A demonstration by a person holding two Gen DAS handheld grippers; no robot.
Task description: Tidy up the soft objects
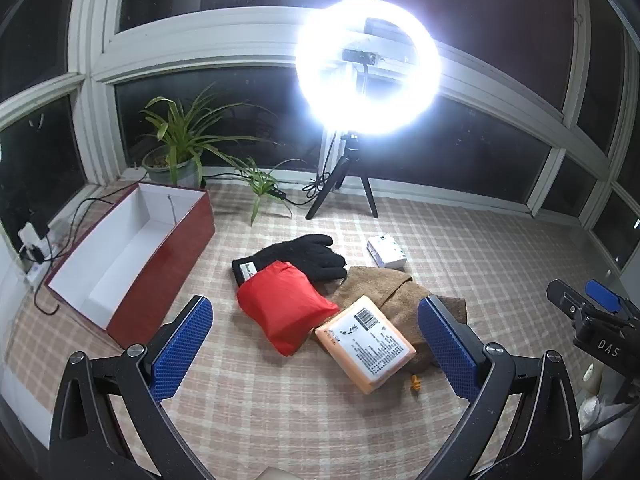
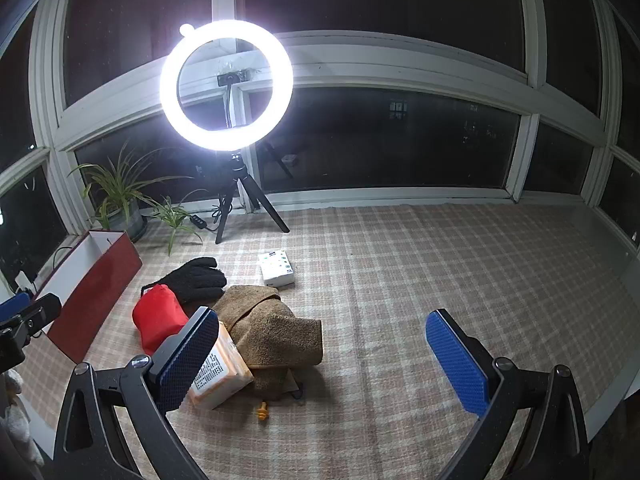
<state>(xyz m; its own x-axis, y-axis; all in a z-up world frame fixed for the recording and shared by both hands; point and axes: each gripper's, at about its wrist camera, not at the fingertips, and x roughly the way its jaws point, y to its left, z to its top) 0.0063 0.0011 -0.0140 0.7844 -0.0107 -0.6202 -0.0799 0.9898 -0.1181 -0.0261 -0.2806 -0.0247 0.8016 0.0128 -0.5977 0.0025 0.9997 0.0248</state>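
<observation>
A pile of soft things lies on the checked cloth: a red pouch (image 1: 282, 308) (image 2: 158, 320), a black glove (image 1: 304, 256) (image 2: 196, 280), a brown towel (image 1: 384, 292) (image 2: 272, 328) and an orange tissue pack (image 1: 366, 344) (image 2: 224, 376). My left gripper (image 1: 316, 344) hovers above the pile, open and empty. My right gripper (image 2: 324, 356) is open too, right of the pile, with nothing between its fingers. An open red box (image 1: 132, 256) (image 2: 92, 288) with a white inside stands to the left, empty.
A ring light on a tripod (image 1: 366, 68) (image 2: 226, 84) stands at the back by the windows. A potted plant (image 1: 176, 148) (image 2: 120, 200) is behind the box. A small white packet (image 1: 386, 252) (image 2: 278, 268) and an orange earplug (image 1: 416, 382) (image 2: 262, 408) lie near the pile. Cables (image 1: 52, 236) run at far left.
</observation>
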